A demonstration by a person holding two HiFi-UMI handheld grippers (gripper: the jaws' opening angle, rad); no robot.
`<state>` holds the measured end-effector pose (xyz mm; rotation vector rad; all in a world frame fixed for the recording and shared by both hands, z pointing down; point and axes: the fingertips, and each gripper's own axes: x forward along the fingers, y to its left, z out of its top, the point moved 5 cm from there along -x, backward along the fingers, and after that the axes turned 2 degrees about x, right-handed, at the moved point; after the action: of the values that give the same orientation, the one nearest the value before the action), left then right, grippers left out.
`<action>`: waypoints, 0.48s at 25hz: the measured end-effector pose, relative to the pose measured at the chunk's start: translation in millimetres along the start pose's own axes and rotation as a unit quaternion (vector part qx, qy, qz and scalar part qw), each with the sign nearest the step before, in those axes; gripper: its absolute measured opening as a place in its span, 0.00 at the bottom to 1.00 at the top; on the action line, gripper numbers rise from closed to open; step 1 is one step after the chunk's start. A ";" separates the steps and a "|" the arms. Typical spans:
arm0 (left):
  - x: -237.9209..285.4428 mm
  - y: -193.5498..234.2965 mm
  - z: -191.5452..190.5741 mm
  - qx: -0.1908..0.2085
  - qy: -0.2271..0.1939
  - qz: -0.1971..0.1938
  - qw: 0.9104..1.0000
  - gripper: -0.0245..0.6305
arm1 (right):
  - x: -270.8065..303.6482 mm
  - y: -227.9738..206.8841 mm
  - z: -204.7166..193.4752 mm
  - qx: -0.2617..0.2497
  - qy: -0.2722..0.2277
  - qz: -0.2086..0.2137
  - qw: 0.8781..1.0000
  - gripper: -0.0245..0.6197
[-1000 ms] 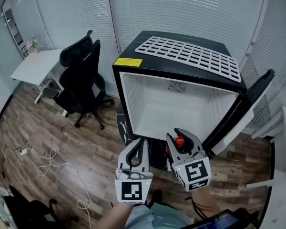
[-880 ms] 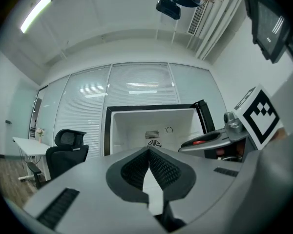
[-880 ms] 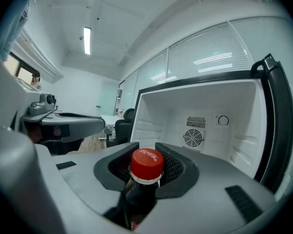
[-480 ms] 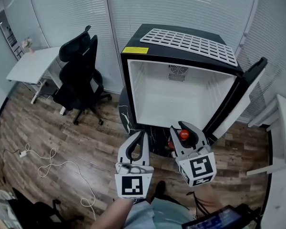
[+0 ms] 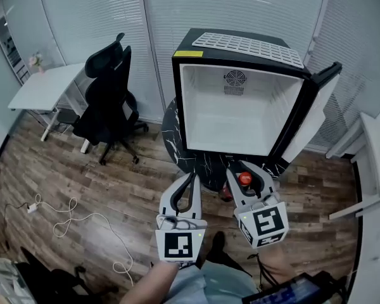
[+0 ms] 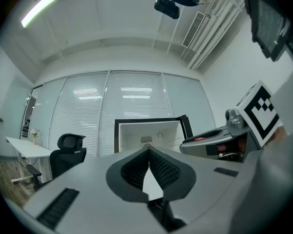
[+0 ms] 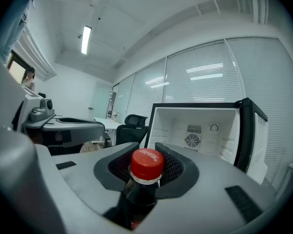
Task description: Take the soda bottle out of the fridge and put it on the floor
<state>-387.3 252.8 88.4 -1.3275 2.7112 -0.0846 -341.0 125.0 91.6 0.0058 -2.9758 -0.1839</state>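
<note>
Wood flooring (image 5: 82, 170) was spread below as both grippers were drawn back from the open fridge (image 5: 240, 122) since a second ago. The soda bottle (image 5: 244, 179), dark and red-capped, was clamped by its neck in the right gripper (image 5: 244, 171), outside the fridge's white interior. The left gripper (image 5: 189, 181) was shut on nothing.

Left gripper (image 5: 190, 179) and right gripper (image 5: 243, 171): grey moulded jaws, black ribbed pads (image 6: 164, 167), white cubes (image 5: 180, 246) bearing black square markers.

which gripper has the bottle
The right gripper: the red-capped bottle sits clamped in its fingers; the left gripper is shut and empty.
</note>
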 end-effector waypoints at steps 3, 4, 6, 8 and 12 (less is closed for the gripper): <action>-26.1 -9.2 -1.2 -0.003 0.002 -0.018 1.000 0.06 | -26.8 19.9 -5.3 0.005 0.004 -0.012 1.000 0.22; -33.6 -13.2 -1.9 -0.008 0.003 -0.024 1.000 0.06 | -36.1 26.1 -7.5 0.006 0.006 -0.016 1.000 0.22; -44.9 -22.3 -3.7 -0.012 0.006 -0.038 0.999 0.06 | -54.0 35.6 -12.7 0.012 0.010 -0.024 1.000 0.22; -51.4 -33.4 -6.9 -0.013 0.010 -0.054 0.998 0.06 | -69.9 40.0 -21.8 0.021 0.015 -0.035 0.999 0.22; -60.8 -62.2 -13.3 -0.020 0.014 -0.083 0.996 0.06 | -98.8 40.6 -44.6 0.039 0.028 -0.054 0.997 0.22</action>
<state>-303.4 262.7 113.1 -1.5728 2.6327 -0.0658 -236.1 161.2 124.6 0.1785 -2.9270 -0.0789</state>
